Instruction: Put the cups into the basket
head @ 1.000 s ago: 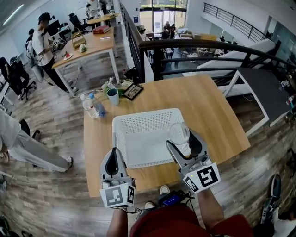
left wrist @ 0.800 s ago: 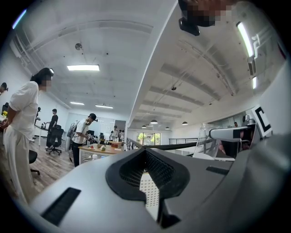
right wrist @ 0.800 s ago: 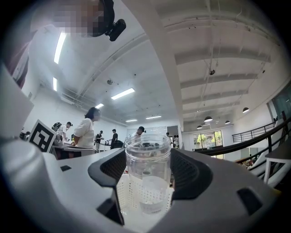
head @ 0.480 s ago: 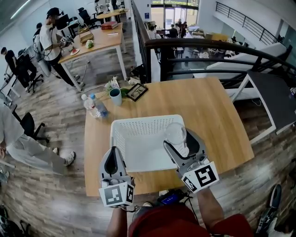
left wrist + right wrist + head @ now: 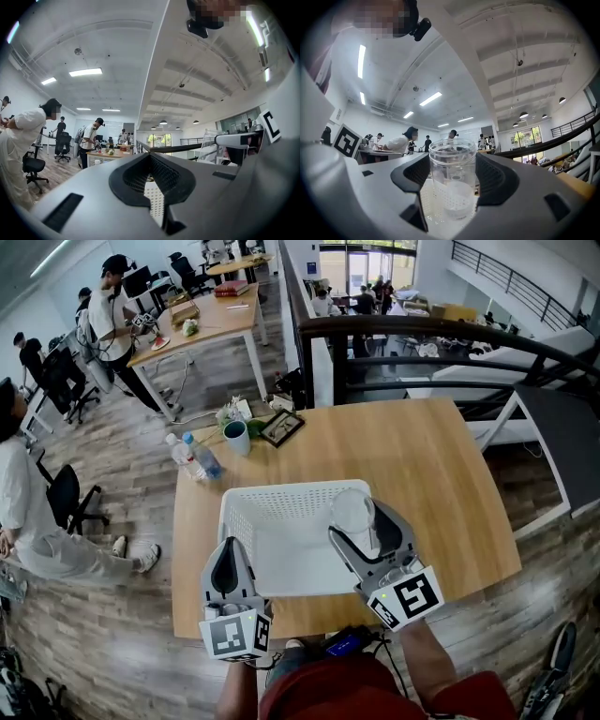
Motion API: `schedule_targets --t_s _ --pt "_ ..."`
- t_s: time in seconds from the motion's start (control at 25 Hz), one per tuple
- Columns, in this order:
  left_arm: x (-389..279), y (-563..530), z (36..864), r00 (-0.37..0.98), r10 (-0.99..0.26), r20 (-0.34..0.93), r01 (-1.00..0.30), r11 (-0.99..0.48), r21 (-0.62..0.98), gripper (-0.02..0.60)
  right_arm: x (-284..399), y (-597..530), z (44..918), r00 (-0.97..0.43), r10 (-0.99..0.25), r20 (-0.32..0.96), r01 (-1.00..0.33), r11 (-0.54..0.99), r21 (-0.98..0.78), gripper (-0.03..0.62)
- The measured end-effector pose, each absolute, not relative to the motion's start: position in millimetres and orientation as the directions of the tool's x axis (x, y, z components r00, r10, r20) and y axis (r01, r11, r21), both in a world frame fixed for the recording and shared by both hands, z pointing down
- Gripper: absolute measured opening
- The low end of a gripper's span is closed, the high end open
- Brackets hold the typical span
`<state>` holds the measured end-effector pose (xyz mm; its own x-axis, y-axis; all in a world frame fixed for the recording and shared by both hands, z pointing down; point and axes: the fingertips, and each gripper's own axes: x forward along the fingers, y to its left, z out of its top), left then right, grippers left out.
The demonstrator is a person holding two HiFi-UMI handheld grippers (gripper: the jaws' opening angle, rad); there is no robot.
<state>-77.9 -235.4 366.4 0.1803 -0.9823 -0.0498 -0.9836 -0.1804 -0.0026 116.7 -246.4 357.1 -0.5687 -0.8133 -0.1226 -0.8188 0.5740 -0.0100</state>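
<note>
A clear plastic cup (image 5: 354,514) stands upright between the jaws of my right gripper (image 5: 362,527), which is shut on it over the right side of the white perforated basket (image 5: 289,492). In the right gripper view the cup (image 5: 452,176) fills the gap between the dark pads, with the basket floor (image 5: 425,206) below it. My left gripper (image 5: 228,570) hangs at the basket's front left corner, shut with nothing in it. A teal cup (image 5: 236,436) stands at the table's far left.
Two water bottles (image 5: 194,457) lie left of the basket on the wooden table (image 5: 427,474). A picture frame (image 5: 281,427) and a small plant sit beside the teal cup. A black railing runs behind the table. People stand at desks far left.
The right gripper with the cup has edged a little left over the basket. The left gripper has hardly moved. The head view has shifted slightly.
</note>
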Motion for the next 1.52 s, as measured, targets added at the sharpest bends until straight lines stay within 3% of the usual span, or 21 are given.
schedule_targets --t_s 0.48,1.52 --pt "-85.1 -254.0 367.9 0.233 -0.97 -0.065 -0.972 -0.234 0.008 0.0 94.4 -257.1 359.3 -0.562 -0.822 -0.096 -0.826 0.564 0.011 0.295" --pt "-157.6 -250.7 377.2 0.145 -0.987 -0.069 -0.987 -0.15 0.065 0.0 14.2 -276.1 379.0 -0.659 -0.752 -0.019 -0.752 0.658 0.043 0.295"
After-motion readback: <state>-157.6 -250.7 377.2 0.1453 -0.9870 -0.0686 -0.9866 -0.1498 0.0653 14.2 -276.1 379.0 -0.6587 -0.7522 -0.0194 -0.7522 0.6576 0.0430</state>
